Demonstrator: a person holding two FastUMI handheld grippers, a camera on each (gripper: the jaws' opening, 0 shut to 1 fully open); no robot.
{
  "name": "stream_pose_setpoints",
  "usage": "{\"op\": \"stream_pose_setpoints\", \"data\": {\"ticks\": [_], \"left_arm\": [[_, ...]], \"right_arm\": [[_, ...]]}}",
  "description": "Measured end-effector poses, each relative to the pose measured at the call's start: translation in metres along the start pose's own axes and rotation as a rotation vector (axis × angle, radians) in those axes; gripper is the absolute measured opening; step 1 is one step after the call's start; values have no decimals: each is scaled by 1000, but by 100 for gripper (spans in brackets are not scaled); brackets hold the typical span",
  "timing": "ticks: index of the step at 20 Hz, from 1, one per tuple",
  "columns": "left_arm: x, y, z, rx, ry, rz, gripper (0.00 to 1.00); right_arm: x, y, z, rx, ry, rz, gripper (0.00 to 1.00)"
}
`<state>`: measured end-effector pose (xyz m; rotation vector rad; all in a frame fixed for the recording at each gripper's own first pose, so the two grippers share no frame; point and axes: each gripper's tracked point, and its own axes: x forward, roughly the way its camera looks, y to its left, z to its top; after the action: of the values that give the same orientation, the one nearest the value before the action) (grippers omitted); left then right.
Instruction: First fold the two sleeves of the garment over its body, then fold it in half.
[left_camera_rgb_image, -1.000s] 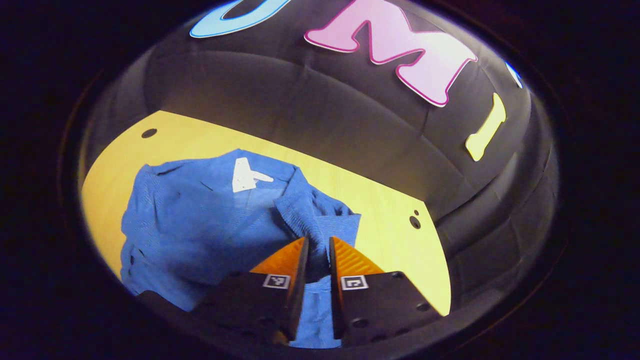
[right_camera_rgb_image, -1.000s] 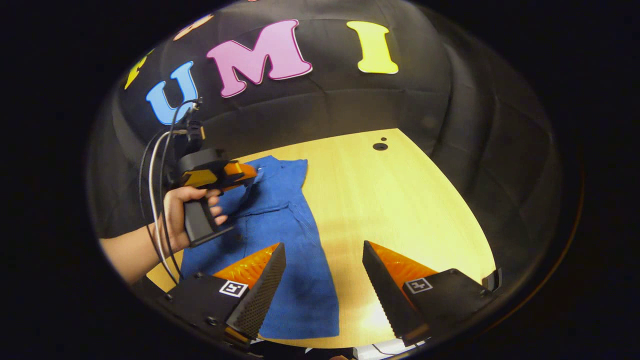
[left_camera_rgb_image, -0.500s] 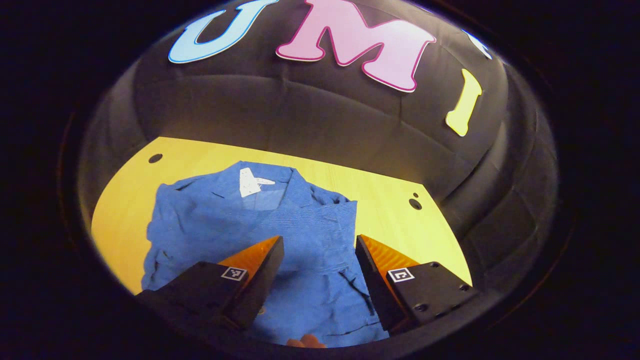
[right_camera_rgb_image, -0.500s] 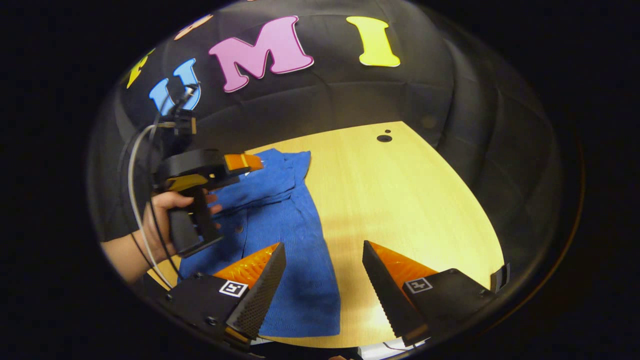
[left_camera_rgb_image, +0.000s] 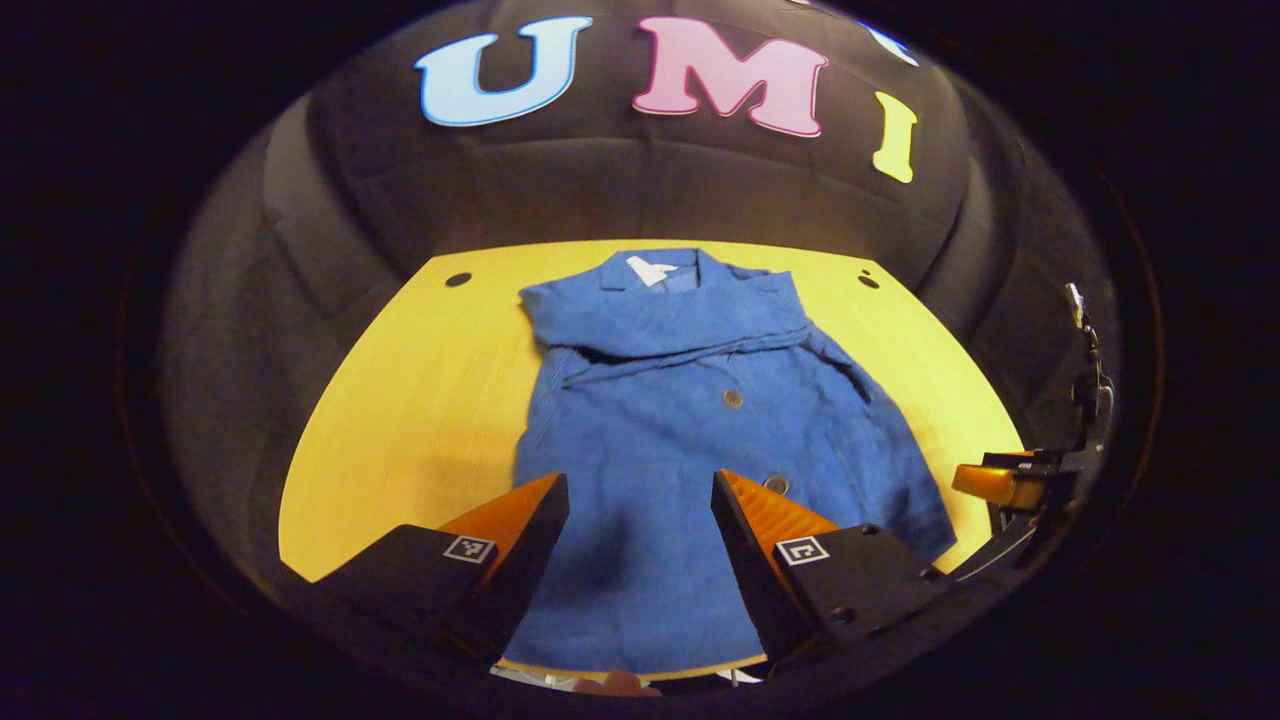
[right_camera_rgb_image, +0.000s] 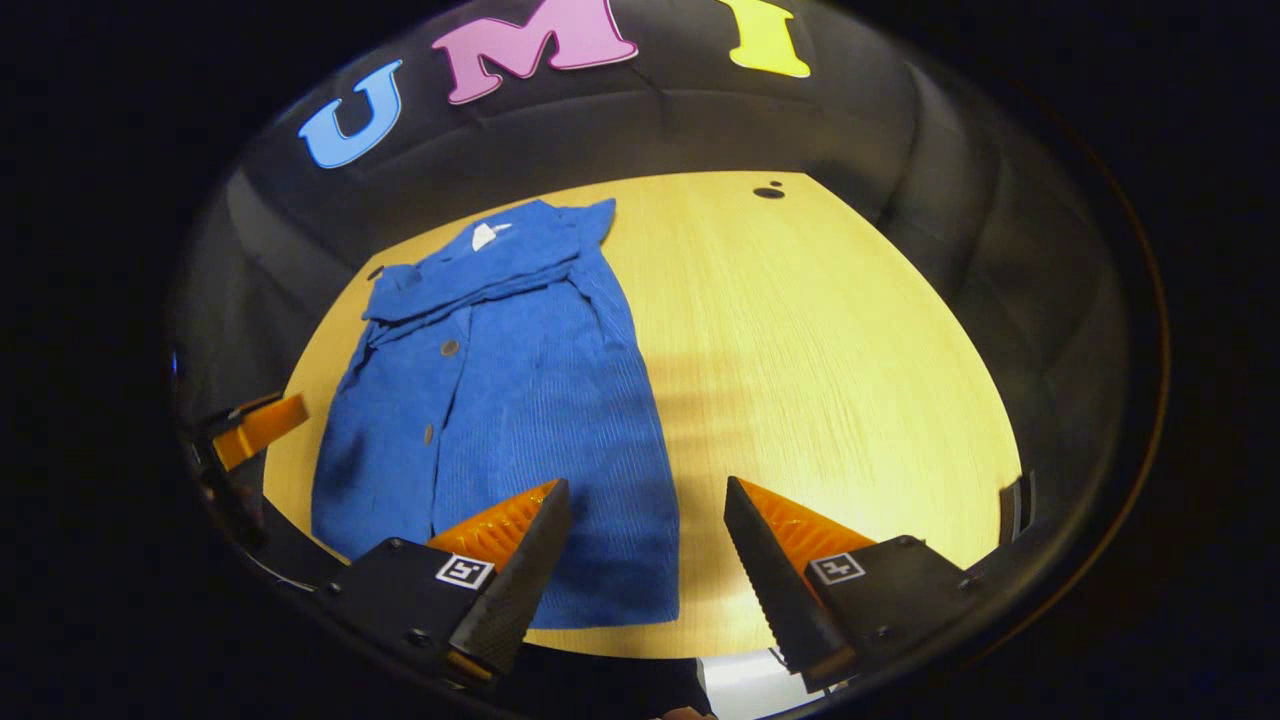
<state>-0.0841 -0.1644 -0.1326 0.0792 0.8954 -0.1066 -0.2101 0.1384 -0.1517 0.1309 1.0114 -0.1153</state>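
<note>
My left gripper is wide, its two fingers far from each other, and it holds nothing. It hangs above the near part of the garment, close to the lower hem. My right gripper is wide too and also holds nothing; its left finger is over the near right corner of the garment, and its right finger is over the bare table.

The garment is a blue shirt with buttons down the front. It lies flat on the yellow wooden table, with the collar at the far side, near the black wall, and the hem at the near edge. Both sleeves are folded across the chest (they make a band just under the collar), one lying over the other. The lower body of the shirt is spread out in one layer, with a few soft wrinkles. A small white label shows inside the collar.

In the left gripper view I see the tip of my right gripper at the right edge, beside the hem corner of the shirt. In the right gripper view the tip of my left gripper shows at the left edge, beside the other hem corner.
</note>
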Motion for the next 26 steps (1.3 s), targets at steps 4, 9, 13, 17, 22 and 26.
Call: {"op": "stream_pose_setpoints", "data": {"ticks": [4, 9, 13, 17, 22, 26], "left_arm": [[-14, 43, -81, -1, 107, 109, 85], [-7, 51, -128, -66, 182, 105, 84], [-2, 46, -146, -125, 223, 67, 85], [0, 47, -145, -101, 197, 67, 86], [6, 35, -141, -48, 195, 12, 72], [13, 19, -131, -90, 188, -9, 14]], "right_arm": [[6, -3, -32, 12, 70, -30, 99], [15, -2, -57, -45, 117, -65, 99], [22, -1, -64, -52, 151, -88, 100], [22, 0, -66, -85, 141, -86, 99], [23, 7, -67, -71, 159, -88, 73], [27, 19, -66, -82, 182, -60, 14]]}}
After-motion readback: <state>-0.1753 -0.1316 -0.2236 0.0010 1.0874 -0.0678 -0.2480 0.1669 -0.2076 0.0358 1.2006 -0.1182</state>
